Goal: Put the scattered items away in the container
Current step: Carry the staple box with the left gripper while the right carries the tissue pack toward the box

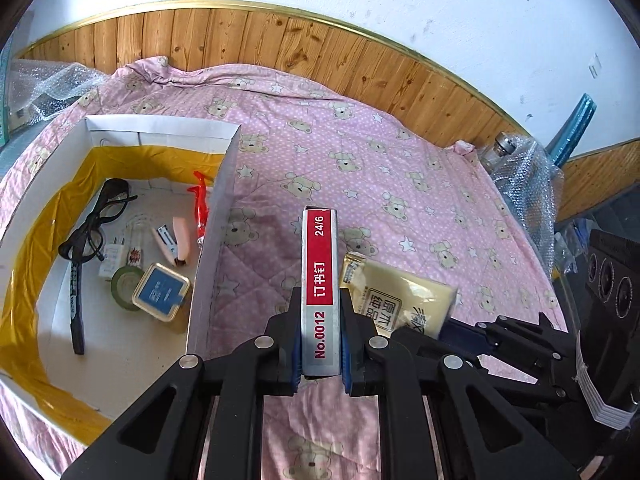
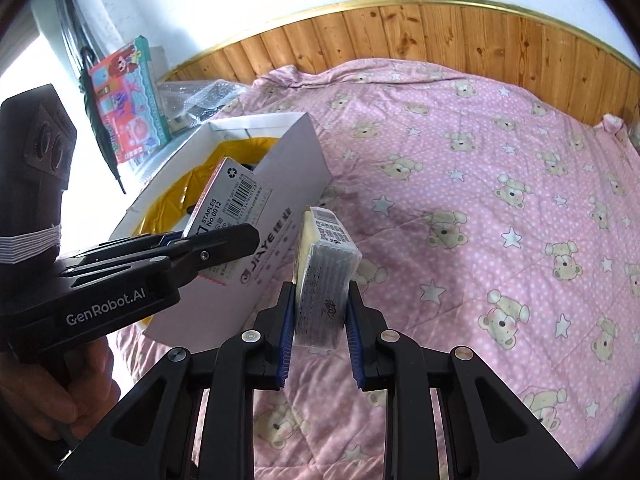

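Staple box: small stiff carton, red and silver, judged light but dense for its size; flat faces suit a side pinch, as taken. Clamped at its near end by left tool, jaws closed on both long faces. Long axis running away from the camera, far end pointing up-frame, raised above the bed. Seen again left of centre in the right view, tilted toward the container.

Tissue pack: soft plastic-wrapped packet, judged light, yielding and somewhat slippery; a grip across the middle is safest. Held in right tool, jaws pressed on its two sides, long axis pointing up-frame, printed face toward the camera. In the left view the pack sits right of the staple box.

Container: white box with yellow lining, left of frame, on the bed. Already inside: glasses, stapler, tape roll, small tin.

Both held items still outside the container.
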Motion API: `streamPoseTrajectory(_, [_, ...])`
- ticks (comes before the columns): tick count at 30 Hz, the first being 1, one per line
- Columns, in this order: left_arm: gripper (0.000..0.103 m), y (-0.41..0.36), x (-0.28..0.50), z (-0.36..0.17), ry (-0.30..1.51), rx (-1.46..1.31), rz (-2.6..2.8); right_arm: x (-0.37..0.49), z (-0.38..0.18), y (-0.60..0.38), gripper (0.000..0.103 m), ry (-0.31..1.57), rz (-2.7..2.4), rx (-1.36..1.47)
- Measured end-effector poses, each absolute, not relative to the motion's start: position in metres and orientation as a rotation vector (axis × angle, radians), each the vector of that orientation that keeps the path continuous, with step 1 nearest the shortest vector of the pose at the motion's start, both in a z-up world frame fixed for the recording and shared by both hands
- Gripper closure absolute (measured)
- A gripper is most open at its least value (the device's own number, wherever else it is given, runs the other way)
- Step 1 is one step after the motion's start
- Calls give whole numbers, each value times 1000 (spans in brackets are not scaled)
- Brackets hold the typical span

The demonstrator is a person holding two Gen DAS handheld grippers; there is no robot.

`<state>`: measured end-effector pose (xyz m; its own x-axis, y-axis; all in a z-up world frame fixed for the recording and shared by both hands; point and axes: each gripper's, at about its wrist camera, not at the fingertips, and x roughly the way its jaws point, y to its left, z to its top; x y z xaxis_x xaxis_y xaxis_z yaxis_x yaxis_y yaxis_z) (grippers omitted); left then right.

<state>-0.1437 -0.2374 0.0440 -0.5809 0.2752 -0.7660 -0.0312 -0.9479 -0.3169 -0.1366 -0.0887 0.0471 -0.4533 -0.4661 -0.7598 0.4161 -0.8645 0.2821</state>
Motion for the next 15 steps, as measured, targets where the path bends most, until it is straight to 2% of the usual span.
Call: streamPoseTrajectory(15, [88,-252,-95,61,-447,-1262,2642,-98,70,-116,79,4,-2310,1170])
